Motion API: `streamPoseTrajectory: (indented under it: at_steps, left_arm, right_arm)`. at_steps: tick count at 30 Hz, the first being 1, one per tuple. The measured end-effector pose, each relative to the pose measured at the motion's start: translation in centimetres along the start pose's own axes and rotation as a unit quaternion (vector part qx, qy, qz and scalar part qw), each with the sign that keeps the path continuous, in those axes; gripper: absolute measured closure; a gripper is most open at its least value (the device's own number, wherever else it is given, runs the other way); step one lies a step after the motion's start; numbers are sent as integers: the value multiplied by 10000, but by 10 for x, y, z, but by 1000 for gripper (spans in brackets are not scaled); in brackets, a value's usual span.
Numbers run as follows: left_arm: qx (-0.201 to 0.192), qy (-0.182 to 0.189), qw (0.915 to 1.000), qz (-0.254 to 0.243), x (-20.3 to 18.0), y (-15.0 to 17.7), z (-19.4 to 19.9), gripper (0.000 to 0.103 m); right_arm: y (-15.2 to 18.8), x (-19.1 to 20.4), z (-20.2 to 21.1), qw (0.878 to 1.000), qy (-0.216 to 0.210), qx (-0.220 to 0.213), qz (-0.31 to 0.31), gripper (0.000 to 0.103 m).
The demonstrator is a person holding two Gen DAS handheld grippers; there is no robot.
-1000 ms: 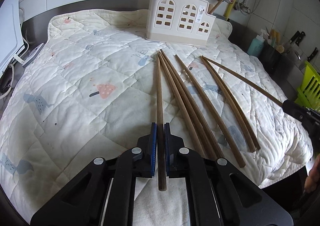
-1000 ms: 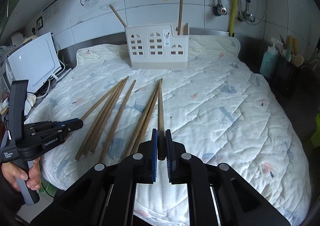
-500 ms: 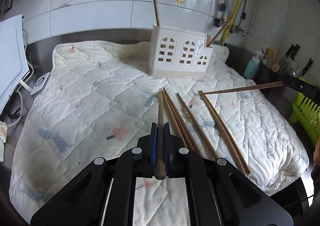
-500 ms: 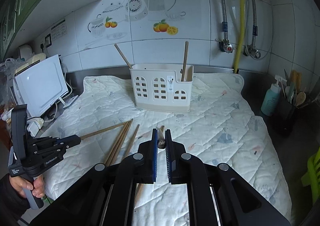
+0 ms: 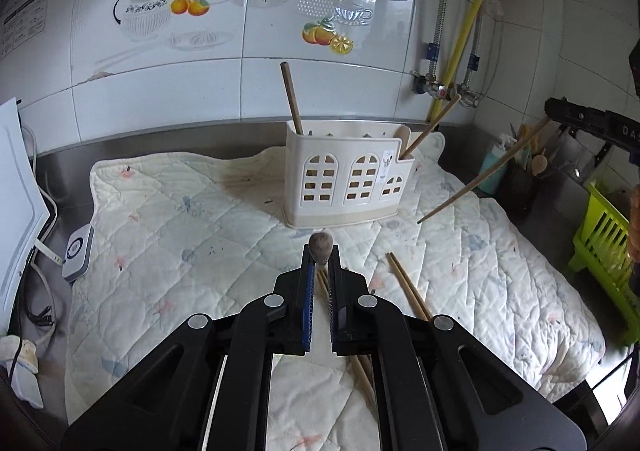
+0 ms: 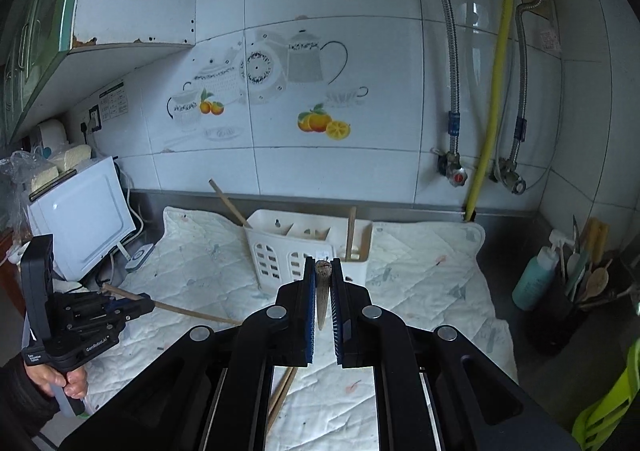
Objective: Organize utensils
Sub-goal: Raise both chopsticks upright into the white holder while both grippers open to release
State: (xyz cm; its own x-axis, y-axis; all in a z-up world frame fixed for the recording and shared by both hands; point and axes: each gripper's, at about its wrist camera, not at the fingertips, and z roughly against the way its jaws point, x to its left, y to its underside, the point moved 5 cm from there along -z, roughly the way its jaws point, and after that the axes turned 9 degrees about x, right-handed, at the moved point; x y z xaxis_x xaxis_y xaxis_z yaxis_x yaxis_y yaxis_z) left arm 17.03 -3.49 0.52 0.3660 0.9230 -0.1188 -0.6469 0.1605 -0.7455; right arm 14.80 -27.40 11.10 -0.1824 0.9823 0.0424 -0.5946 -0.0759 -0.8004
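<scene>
Home kitchen: tiled wall (image 6: 340, 51) with teapot decals (image 6: 304, 59), steel counter (image 5: 160, 139), gas pipes (image 6: 496, 91), utensil caddy (image 5: 348, 175).

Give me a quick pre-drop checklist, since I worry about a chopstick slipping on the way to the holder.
1. Left gripper shut on its chopstick: ok.
2. Right gripper shut on its chopstick: ok.
3. Holder upright on the quilt: ok.
4. Free holder compartments: ok; two already hold a stick.
5. Either chopstick tip above the holder's opening: not ok.
6. Grip firmness: cannot tell.
</scene>
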Motion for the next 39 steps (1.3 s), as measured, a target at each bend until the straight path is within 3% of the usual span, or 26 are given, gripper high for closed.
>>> streamPoseTrajectory:
  at_steps: [7,14,23,27,31,37,39]
  left_arm:
    - [-103,59,9997,-202,-8,-31,3,98]
    - [-346,111,9985,-412,-22,-71,13,98]
    - [-1123,118,9926,-453,-36,-145,41,98]
    - [-1348,-79,9897,-465,-37,-174,36,98]
    - [-1311,-263,9901,-437,-34,-193,15,98]
    - [-934,-359,9947,-253,-23,-201,-30,98]
    - [-789,-337,9961,-208,-21,-199,-44,98]
  right_arm:
    - [-51,-25,-10,9995,314,-91,24,96]
    - [-87,-38,-32,9994,345,-74,8,96]
    - [-90,-46,-85,9989,159,415,-118,96]
    - [-83,-49,-104,9980,61,595,-217,96]
    - [-81,-54,-108,9979,50,606,-228,95]
    - [-82,-59,-92,9990,94,399,-176,90]
    - [-82,-59,-83,9994,118,293,-134,83]
